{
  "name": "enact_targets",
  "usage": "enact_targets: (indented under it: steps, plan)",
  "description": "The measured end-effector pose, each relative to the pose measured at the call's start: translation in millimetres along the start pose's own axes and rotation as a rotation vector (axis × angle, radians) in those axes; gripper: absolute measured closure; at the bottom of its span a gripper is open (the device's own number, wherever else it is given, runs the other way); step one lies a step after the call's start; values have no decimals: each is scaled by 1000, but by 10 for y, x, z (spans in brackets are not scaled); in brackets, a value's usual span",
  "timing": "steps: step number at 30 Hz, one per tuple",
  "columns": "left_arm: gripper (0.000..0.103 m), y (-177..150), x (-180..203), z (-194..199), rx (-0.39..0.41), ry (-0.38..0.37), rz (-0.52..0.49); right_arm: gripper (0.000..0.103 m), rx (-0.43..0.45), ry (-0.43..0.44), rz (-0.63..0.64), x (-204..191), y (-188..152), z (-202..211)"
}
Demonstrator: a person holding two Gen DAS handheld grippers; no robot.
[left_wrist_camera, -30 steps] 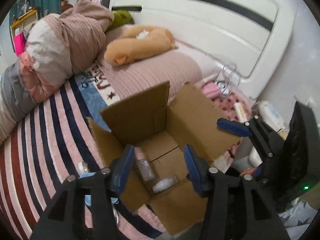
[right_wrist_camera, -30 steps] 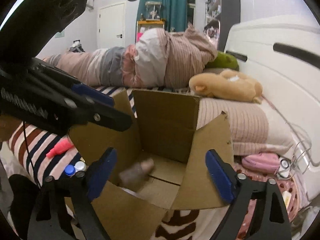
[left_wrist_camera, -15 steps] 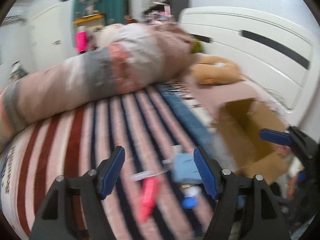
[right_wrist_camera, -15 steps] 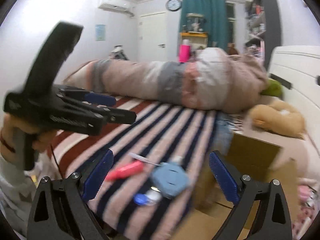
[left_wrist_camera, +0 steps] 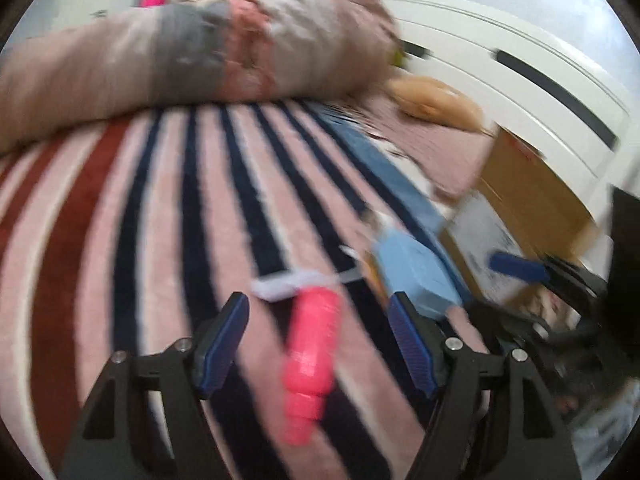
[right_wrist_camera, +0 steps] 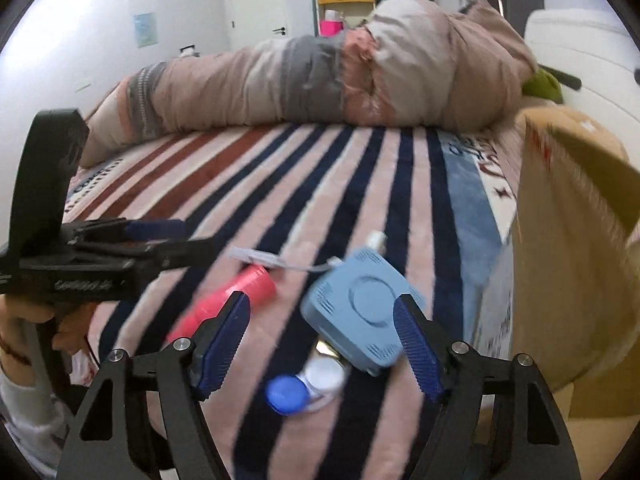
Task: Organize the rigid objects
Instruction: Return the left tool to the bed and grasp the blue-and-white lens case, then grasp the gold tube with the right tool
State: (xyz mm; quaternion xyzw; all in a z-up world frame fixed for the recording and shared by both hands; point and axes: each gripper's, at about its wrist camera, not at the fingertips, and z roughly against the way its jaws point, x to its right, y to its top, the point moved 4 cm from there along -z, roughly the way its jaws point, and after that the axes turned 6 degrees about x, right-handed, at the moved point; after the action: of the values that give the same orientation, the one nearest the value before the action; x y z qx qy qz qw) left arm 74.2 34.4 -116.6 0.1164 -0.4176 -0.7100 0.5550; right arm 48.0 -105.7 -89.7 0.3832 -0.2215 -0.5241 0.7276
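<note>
A pink tube-shaped object lies on the striped blanket between the jaws of my open left gripper; it also shows in the right wrist view. A light blue square box with a white cable lies between the jaws of my open right gripper; it also shows in the left wrist view. A contact lens case with one blue and one white cap lies just in front of it. The cardboard box stands open at the right.
A rolled pink and grey duvet lies across the far side of the bed. A tan plush toy rests by the white headboard. The left gripper shows at the left of the right wrist view.
Both grippers have swung left from above the cardboard box to the loose objects on the blanket and come down close to them. Both stay open.
</note>
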Motion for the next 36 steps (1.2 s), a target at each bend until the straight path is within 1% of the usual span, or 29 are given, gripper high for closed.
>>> enact_targets:
  steps: [1,3,6,8,9,11,12,13,14,17,19,21,22,24,25,26,28,30,33,36]
  plan:
    - [34,-53,104,-43,-36,-61,-8,33,-3,-6,-3,22,-22,24]
    - [34,-156,320,-115,-73,-135,-39,33,-8,-34,0,77,-69,55]
    - [34,-315,593,-301,-148,-178,-95,33,-4,-65,-11,158,-99,128]
    - [37,-421,722,-432,-189,-206,-117,33,-7,-88,-17,207,-129,162]
    - [40,-473,760,-501,-202,-198,-127,33,-7,-93,-20,220,-154,199]
    - [57,-538,827,-627,-222,-165,-143,33,-13,-94,-30,258,-180,224]
    - [61,-555,849,-679,-219,-141,-156,33,-15,-90,-34,265,-193,237]
    - [71,-553,868,-710,-204,-112,-169,33,-17,-83,-39,267,-205,245]
    - [74,-548,881,-731,-188,-91,-182,33,-18,-75,-42,261,-211,245]
    - [74,-548,878,-713,-179,-93,-194,33,-25,-59,-42,219,-211,200]
    - [74,-537,783,-604,-177,-76,-197,33,-25,-59,-26,176,-204,175]
    - [74,-525,619,-478,-173,-42,-185,33,-27,-48,-16,139,-205,153]
    - [74,-524,538,-401,-167,-21,-185,33,-22,-24,-20,114,-202,153]
    - [74,-535,403,-299,-156,-8,-175,34,-8,36,-25,55,-197,148]
    - [74,-545,350,-281,-154,-4,-166,40,-7,74,-24,6,-196,134]
    - [74,-565,309,-259,-152,8,-159,53,-8,116,-20,-57,-200,112]
    - [74,-589,237,-275,-156,31,-147,67,-22,173,-9,-183,-231,32]
    - [74,-628,177,-255,-162,32,-131,67,-29,216,15,-312,-255,-82]
    - [74,-647,138,-250,-165,46,-126,67,-42,211,18,-347,-268,-262]
    - [74,-654,121,-223,-163,41,-116,67,-27,115,-10,-189,-230,-380]
